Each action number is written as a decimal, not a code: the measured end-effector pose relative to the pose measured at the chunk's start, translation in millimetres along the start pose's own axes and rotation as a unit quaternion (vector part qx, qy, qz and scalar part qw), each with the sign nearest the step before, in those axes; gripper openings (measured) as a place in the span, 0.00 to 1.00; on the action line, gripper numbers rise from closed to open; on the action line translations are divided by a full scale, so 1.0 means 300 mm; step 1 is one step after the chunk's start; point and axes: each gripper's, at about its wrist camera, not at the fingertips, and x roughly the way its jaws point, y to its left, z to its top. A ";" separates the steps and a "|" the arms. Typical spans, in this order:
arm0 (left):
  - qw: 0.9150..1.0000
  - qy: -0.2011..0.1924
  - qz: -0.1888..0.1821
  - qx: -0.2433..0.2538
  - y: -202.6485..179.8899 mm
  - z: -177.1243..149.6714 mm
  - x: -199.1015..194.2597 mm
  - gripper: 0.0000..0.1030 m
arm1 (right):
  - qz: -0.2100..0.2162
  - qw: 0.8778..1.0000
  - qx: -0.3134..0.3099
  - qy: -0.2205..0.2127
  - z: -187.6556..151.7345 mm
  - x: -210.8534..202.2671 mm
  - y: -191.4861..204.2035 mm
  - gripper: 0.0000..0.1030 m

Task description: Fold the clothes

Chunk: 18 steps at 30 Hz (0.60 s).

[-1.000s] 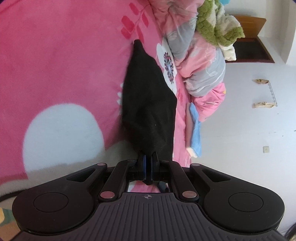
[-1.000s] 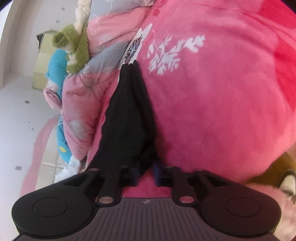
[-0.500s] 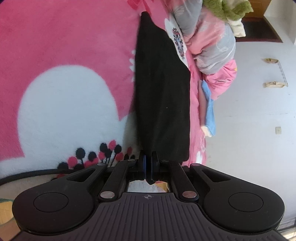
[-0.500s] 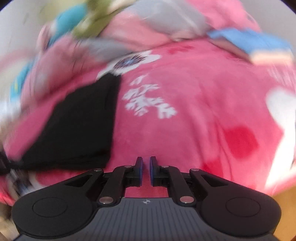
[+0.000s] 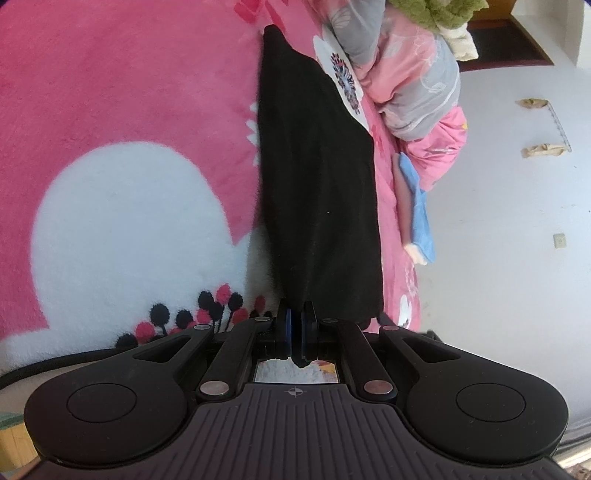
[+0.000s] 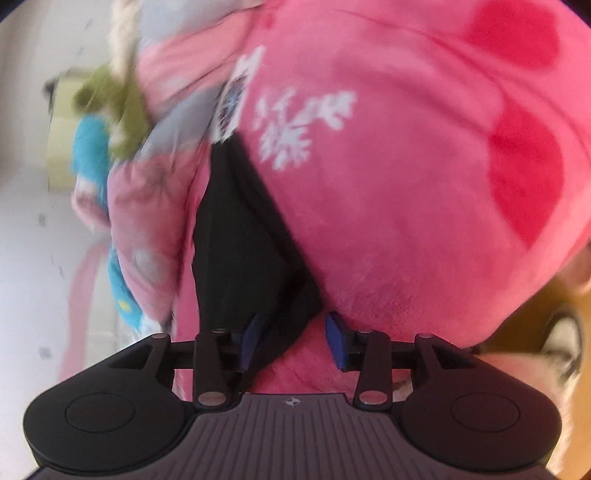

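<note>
The long black knit garment (image 5: 317, 177) lay stretched out as a narrow, already doubled strip along the edge of the plush pink fleece blanket (image 5: 129, 92), so the lengthwise fold looked done, while any crosswise fold to shorten the strip appeared still to come. The left gripper (image 5: 295, 328) had its blue-padded jaws pressed together on the near hem of that strip, a dark tip of cloth showing just behind the pads. In the blurred right wrist view, the right gripper (image 6: 291, 332) was opening its jaws, with a corner of the same black garment (image 6: 243, 240) lying between the spread pads but not visibly squeezed by them; it read as a release, or a fresh approach, and the picture could not settle which. The garment looked soft, matte and slightly fuzzy, limp enough to sag wherever it lacked support, and its far end tapered to a rounded point. The blanket beneath was deep-piled, printed with a large white heart shape (image 5: 129, 229), black and red dots, and white leaf sprigs. Beside the strip, a rumpled pink and grey floral quilt (image 5: 417, 85) was heaped with a shaggy green textile (image 5: 436, 11) on top, and a light blue cloth (image 5: 419, 218) hung off the bed's edge above the pale floor (image 5: 517, 221).
</note>
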 end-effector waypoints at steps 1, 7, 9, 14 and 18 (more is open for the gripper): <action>1.000 0.000 -0.002 0.001 0.002 0.000 -0.001 0.02 | 0.008 1.000 0.017 -0.006 0.004 0.000 -0.012 0.42; 0.999 -0.003 -0.037 -0.011 -0.014 0.023 -0.022 0.02 | 0.015 0.998 0.039 -0.045 0.001 0.018 -0.012 0.13; 0.998 -0.006 -0.056 -0.022 -0.028 0.044 -0.034 0.02 | 0.027 0.997 0.030 -0.061 0.016 0.007 0.018 0.08; 0.994 -0.029 -0.099 -0.027 -0.114 0.177 -0.059 0.02 | 0.053 0.995 -0.031 -0.073 0.097 0.023 0.219 0.08; 0.990 -0.079 -0.113 -0.013 -0.225 0.372 -0.082 0.02 | 0.072 0.993 -0.067 -0.068 0.239 0.098 0.422 0.07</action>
